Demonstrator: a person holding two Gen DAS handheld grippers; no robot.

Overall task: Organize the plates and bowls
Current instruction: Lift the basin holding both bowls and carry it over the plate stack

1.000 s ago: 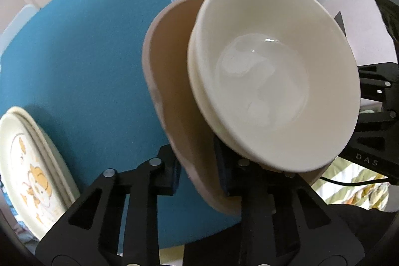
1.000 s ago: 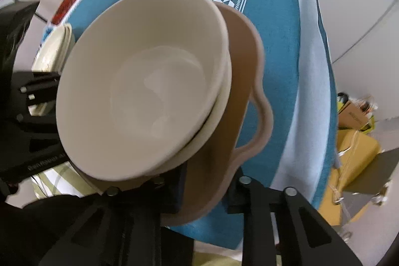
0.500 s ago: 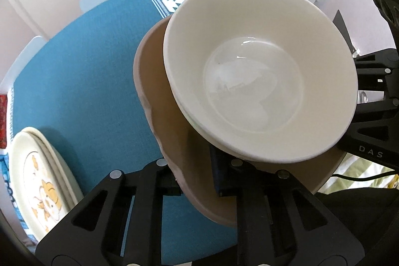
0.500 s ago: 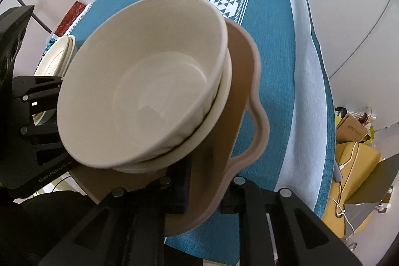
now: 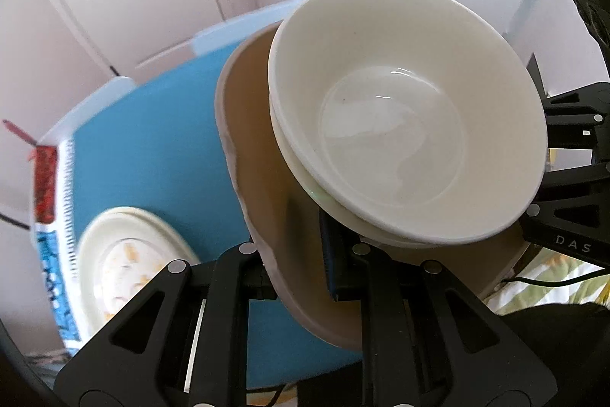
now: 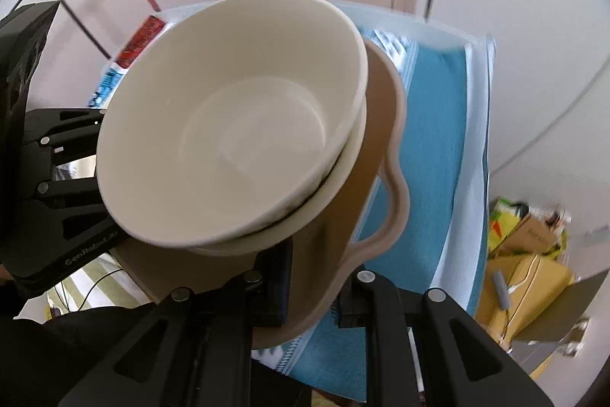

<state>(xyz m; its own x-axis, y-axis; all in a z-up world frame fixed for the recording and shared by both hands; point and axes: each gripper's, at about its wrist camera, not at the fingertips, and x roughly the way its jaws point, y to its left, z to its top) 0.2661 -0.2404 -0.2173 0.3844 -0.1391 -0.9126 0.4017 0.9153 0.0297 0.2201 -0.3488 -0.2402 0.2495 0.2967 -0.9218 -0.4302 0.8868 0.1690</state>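
A: What has the left claw point(image 5: 301, 273) got hold of?

B: The rim of the tan plate point(image 5: 263, 201). Its jaws are pinched tight on the plate's near edge, one finger above and one below.

A: And the right claw point(image 6: 316, 292)?

B: The same: clamped closed on the wavy rim of that tan plate point(image 6: 381, 193), on the opposite side. So the plate hangs between the two claws, tilted, clear of the tabletop point(image 5: 160, 140).

A: Where are the bowls?

B: Two cream bowls point(image 5: 404, 117) sit nested on the plate, the upper one inside the lower. From the right wrist the stacked cream bowls point(image 6: 244, 136) fill the middle of the view.

A: Anything left on the blue cloth?

B: A pale plate with an orange picture point(image 5: 126, 262) lies near the tabletop's left edge, blurred, well apart from the lifted stack.
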